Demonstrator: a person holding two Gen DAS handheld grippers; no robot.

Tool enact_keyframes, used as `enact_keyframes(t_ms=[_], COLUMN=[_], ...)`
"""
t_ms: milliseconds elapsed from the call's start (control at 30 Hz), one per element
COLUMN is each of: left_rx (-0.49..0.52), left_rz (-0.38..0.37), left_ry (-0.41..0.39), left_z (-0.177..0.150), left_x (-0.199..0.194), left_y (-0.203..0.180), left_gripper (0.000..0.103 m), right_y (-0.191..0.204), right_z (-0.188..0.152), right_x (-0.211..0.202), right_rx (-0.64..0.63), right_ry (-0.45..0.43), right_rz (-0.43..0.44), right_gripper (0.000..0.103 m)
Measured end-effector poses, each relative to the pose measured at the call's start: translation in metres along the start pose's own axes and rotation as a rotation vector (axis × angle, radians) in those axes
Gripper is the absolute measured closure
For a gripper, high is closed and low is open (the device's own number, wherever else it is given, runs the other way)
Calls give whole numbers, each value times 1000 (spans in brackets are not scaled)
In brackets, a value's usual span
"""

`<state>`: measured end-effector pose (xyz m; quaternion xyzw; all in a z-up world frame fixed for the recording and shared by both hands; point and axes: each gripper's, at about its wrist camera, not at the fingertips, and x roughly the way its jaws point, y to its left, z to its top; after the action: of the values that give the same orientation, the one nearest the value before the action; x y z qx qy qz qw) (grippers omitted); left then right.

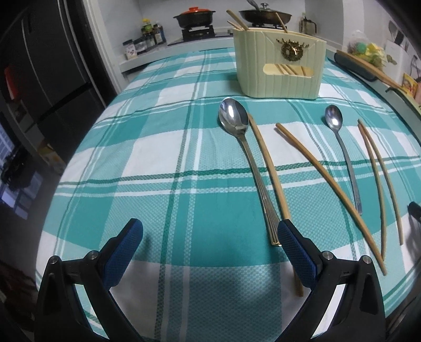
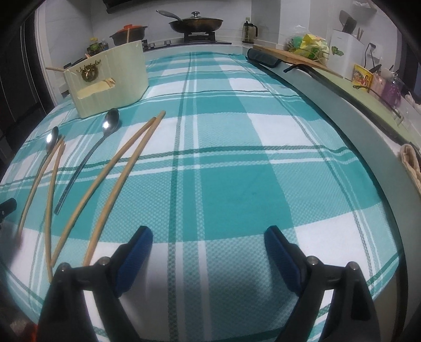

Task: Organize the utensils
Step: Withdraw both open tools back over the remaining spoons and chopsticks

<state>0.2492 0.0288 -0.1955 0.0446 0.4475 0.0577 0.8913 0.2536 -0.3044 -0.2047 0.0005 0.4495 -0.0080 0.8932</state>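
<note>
Here, both the left gripper (image 1: 210,247) and right gripper (image 2: 209,252) hover with fingers apart and empty; best to pinch the big spoon (image 1: 238,136) squarely at its handle, clear of the neighbouring chopstick (image 1: 268,168).

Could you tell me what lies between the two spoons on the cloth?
Two chopsticks lie between the large spoon and the small spoon; the left wrist view shows it best.

A teal and white plaid tablecloth (image 2: 236,163) is spread over the counter. Along the far edge, a gas stove (image 1: 200,33) is set against a pale tiled wall (image 2: 268,18). A dark refrigerator (image 1: 52,68) is seen beyond the left edge; a white appliance (image 2: 347,52) is placed past the right edge.
</note>
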Motion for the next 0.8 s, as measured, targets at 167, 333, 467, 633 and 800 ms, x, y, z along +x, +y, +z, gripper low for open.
enact_keyframes(t_ms=[167,333,467,633,800], left_rx=[-14,-17,-26,-27,-49], left_rz=[-30,-53,-99,-129,-171], left_ry=[21,42,52,39,-12], left_z=[-3,-6,-7,-9,-14], left_x=[6,12,14,13,7], left_y=[3,1,2,6,16], left_gripper=[1,1,1,1,1], right_y=[0,0,4,4,5], right_z=[-6,-8,-7,-8,-8], right_x=[-3,-3,0,0,0], right_rx=[-20,-32,-50,-47,-50], right_ry=[-46,-63,-53,-58,-57], right_rz=[13,26,31,29,27], right_gripper=[11,7,1,0,0])
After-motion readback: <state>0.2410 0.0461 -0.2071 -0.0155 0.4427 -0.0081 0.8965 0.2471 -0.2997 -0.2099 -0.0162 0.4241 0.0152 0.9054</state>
